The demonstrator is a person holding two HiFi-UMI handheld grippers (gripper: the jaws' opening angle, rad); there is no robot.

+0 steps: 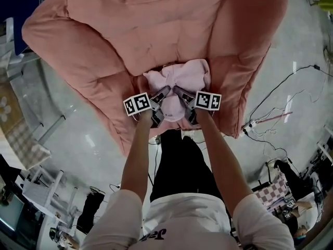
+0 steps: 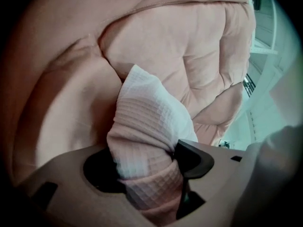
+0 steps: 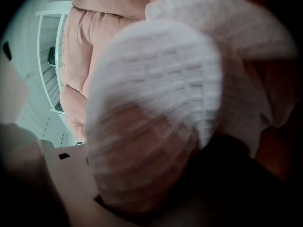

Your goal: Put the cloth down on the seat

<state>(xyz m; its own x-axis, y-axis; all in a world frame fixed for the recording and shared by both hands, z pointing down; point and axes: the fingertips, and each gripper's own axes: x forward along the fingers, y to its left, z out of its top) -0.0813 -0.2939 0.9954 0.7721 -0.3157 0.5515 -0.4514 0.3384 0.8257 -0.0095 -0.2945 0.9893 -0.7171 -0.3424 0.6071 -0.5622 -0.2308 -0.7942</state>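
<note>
1. Your left gripper (image 1: 162, 94) and right gripper (image 1: 181, 94) are opening their jaws, with the pale pink waffle-weave cloth (image 1: 179, 77) loose between each pair.
2. The cloth lies bunched at the front edge of the salmon quilted seat (image 1: 130, 25), so letting go should leave it there.

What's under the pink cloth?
The big pink padded seat is under the cloth. Its cushion shows all around the cloth. The patch right below is covered, so you can't see whether the cloth touches it there.
</note>
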